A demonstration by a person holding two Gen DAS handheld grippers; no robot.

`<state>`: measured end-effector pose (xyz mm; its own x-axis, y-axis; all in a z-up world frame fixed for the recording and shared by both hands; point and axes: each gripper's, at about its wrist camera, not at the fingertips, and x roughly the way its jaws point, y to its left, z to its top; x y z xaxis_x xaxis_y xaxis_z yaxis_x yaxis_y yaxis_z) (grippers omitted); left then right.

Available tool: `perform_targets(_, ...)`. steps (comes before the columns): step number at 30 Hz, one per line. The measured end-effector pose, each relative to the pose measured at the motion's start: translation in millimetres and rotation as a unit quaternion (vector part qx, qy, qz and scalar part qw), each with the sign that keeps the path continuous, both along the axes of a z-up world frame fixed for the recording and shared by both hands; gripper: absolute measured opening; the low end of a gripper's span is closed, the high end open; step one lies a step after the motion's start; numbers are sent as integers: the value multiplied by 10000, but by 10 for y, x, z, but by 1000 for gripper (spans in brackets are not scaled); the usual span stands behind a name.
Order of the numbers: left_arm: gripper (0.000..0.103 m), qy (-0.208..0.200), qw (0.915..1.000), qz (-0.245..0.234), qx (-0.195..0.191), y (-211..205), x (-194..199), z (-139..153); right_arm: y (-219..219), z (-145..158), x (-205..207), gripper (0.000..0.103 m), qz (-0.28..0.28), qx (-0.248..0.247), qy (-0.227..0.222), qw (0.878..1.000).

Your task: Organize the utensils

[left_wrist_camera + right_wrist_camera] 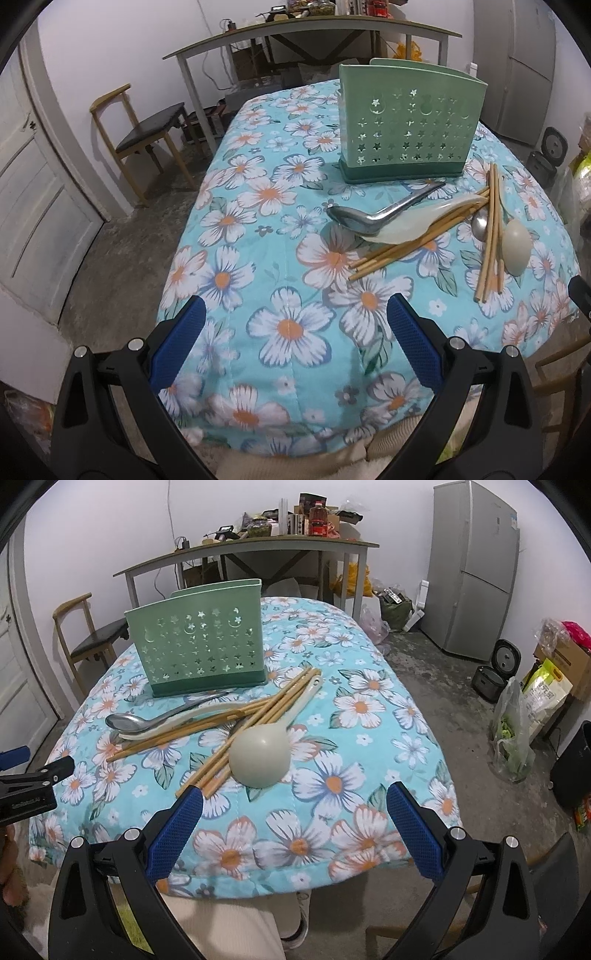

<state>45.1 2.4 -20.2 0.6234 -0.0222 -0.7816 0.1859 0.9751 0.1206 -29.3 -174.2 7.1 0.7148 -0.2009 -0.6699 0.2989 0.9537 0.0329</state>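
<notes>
A green perforated utensil holder (408,129) (201,651) stands upright on the floral table. In front of it lies a loose pile: a metal spoon (373,216) (129,721), a pale translucent spoon (413,223) (177,720), several wooden chopsticks (413,240) (243,716), and a cream ladle (517,243) (262,755) lying bowl-down. A smaller metal spoon (480,223) peeks out among the sticks. My left gripper (295,314) is open, near the table's front, left of the pile. My right gripper (295,797) is open, just short of the ladle.
The table (369,812) carries a blue flowered cloth. A wooden chair (140,136) and a door (33,206) stand to the left. A cluttered side table (258,550) is behind, a fridge (476,572) and bags (517,734) to the right. Person's legs (229,926) below.
</notes>
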Motion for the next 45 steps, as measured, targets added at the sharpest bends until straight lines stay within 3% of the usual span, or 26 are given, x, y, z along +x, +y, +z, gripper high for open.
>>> perform_targets(3, 95, 73, 9997, -122, -219, 52, 134, -37, 11, -7, 87, 97, 35, 67, -164, 9998)
perform_targets(6, 95, 200, 9956, -403, -824, 156, 285, -76, 37, -27, 167, 97, 77, 156, -367, 9992)
perform_targets(10, 95, 220, 9835, -597, -1691, 306, 503, -109, 108, -96, 310, 97, 219, 197, -606, 9977)
perform_targets(16, 95, 121, 9784, -668, -1954, 352, 821, -90, 175, -205, 556, 97, 568, 365, -558, 9962)
perform_targets(19, 95, 361, 9746, -673, -2104, 363, 974, -113, 222, -223, 632, 97, 789, 432, -603, 9941)
perform_targets(22, 94, 706, 9638, -675, -2480, 399, 1087, -175, 292, -228, 700, 97, 1012, 444, -669, 9916)
perform_targets(23, 88, 834, 9587, -685, -2631, 409, 1121, -207, 309, -231, 715, 97, 1079, 452, -685, 9908)
perform_targets(24, 76, 960, 9544, -694, -2739, 414, 1142, -246, 341, -229, 747, 97, 1168, 459, -711, 9896)
perform_targets(27, 59, 1658, 9281, -643, -3272, 403, 1260, -439, 404, -230, 800, 97, 1300, 481, -744, 9875)
perform_targets(31, 53, 2264, 9008, -480, -3675, 386, 1369, -673, 421, -239, 805, 97, 1376, 550, -752, 9861)
perform_targets(34, 47, 2324, 8934, -391, -3825, 380, 1418, -738, 417, -248, 775, 97, 1390, 588, -724, 9859)
perform_targets(39, 22, 2432, 8826, -306, -4011, 376, 1480, -799, 411, -252, 700, 97, 1396, 635, -673, 9859)
perform_targets(44, 16, 2477, 8748, -352, -4148, 361, 1455, -794, 473, -186, 639, 91, 1484, 434, -721, 9853)
perform_targets(45, 11, 2471, 8740, -380, -4167, 352, 1449, -789, 502, -177, 636, 90, 1532, 361, -712, 9850)
